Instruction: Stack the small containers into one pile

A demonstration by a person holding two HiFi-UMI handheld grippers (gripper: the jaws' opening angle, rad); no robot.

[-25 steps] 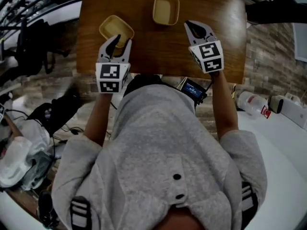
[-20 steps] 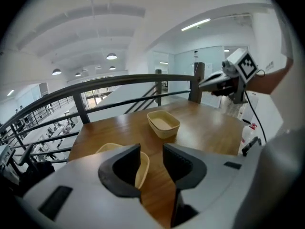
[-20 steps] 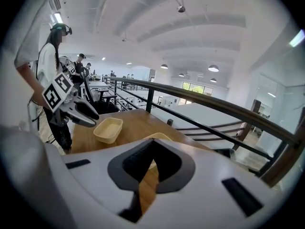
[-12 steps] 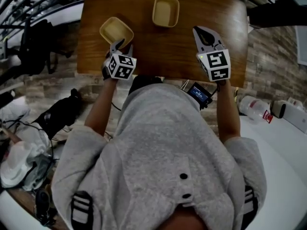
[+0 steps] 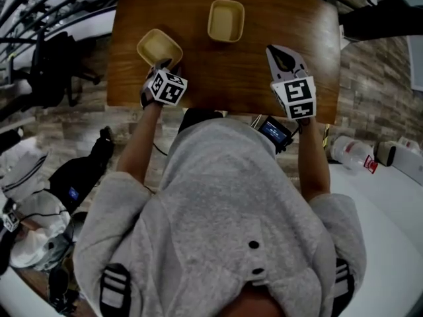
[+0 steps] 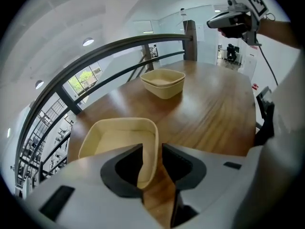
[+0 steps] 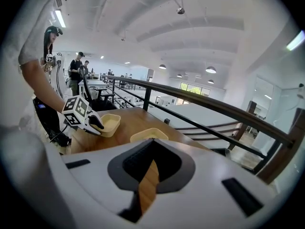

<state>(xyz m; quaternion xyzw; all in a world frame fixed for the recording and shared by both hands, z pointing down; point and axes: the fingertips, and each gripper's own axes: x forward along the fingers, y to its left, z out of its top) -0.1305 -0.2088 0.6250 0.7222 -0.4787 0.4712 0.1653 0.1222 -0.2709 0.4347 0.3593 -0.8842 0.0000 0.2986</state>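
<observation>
The pale yellow square plastic container (image 5: 157, 46) sits near the brown wooden desk's (image 5: 225, 71) left edge. Its near wall stands between the left gripper's (image 5: 163, 65) spread jaws, unpinched. A second matching container (image 5: 225, 20) sits by the far edge. The right gripper (image 5: 285, 53) has its jaws pressed together, empty.

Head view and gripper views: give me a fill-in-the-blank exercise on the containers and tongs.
The table holds ____ containers, unstacked.
The near container has its wall between the jaws of the ____ tongs.
The left tongs are open; the right tongs are ____ and empty.
The far container holds ____.
Missing words: two, left, shut, nothing.
</observation>
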